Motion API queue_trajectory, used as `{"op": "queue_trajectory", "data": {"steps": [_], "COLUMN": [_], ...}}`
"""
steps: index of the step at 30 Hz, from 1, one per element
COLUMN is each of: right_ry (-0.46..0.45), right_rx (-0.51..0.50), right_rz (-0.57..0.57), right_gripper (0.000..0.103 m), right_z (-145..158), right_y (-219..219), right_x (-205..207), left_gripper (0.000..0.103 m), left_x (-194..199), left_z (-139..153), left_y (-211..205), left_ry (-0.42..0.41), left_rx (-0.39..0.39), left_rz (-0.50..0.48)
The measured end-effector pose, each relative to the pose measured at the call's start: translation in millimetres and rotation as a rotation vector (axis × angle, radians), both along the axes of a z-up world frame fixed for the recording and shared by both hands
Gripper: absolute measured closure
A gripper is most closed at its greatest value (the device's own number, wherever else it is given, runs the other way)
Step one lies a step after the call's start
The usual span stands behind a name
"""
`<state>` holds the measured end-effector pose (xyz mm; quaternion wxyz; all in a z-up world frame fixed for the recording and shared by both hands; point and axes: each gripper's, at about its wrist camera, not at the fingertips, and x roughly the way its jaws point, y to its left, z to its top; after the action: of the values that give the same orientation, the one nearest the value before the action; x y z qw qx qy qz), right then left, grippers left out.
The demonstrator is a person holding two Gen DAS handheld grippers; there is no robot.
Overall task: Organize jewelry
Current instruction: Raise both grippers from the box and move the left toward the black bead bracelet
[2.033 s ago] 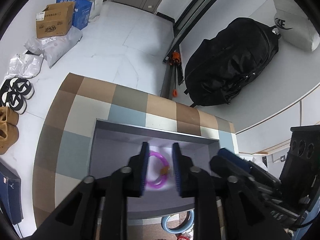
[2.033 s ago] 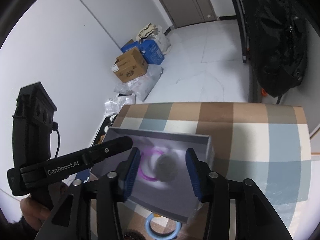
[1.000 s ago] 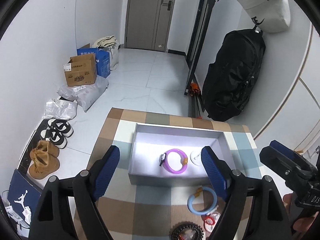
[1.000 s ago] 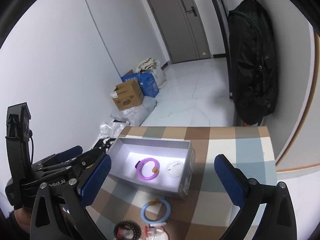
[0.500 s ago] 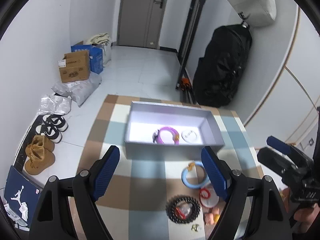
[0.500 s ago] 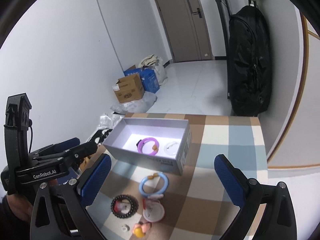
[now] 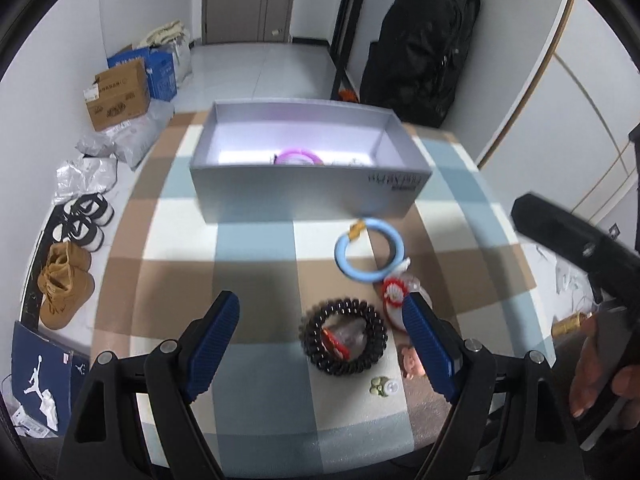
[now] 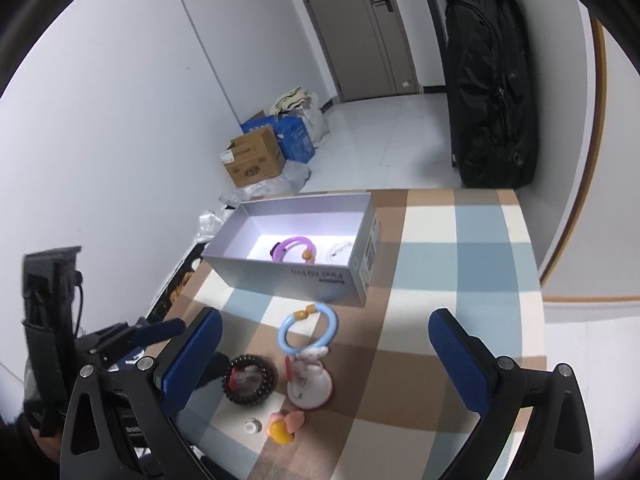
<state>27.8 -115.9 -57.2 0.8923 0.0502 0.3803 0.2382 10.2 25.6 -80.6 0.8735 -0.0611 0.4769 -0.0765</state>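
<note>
The left gripper is seen from its own camera with both blue-padded fingers spread wide, nothing being held between them; it is pitched steeply downward. At about four o'clock in that view, the right hand is seen wrapped around the black handle of its tool. The right gripper is likewise shown with its jaws wide apart and empty, tilted downward less steeply. At about eight o'clock in the right wrist view, the left tool's black body is seen, with the left hand only dimly made out at its base.
</note>
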Motion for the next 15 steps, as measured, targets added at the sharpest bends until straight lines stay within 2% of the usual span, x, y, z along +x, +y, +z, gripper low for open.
{"op": "queue_trajectory", "data": {"steps": [5, 8, 15], "right_ry": [-0.005, 0.005, 0.023], "right_rx": [0.013, 0.029, 0.040], "right_rz": [-0.018, -0.036, -0.046], "right_gripper": [0.000, 0.000, 0.000], "right_z": [3, 3, 2], "right_y": [-6, -11, -13], "right_x": [-1, 2, 5], "left_gripper": [0.023, 0.023, 0.023], "left_x": [0, 0, -2], "left_z": [-13, -20, -20], "left_y": [-8, -16, -23], "left_ry": [0.063, 0.090, 0.085], "left_rx": [0.008, 0.063, 0.123], "left_rz": [-0.043, -0.064, -0.090]}}
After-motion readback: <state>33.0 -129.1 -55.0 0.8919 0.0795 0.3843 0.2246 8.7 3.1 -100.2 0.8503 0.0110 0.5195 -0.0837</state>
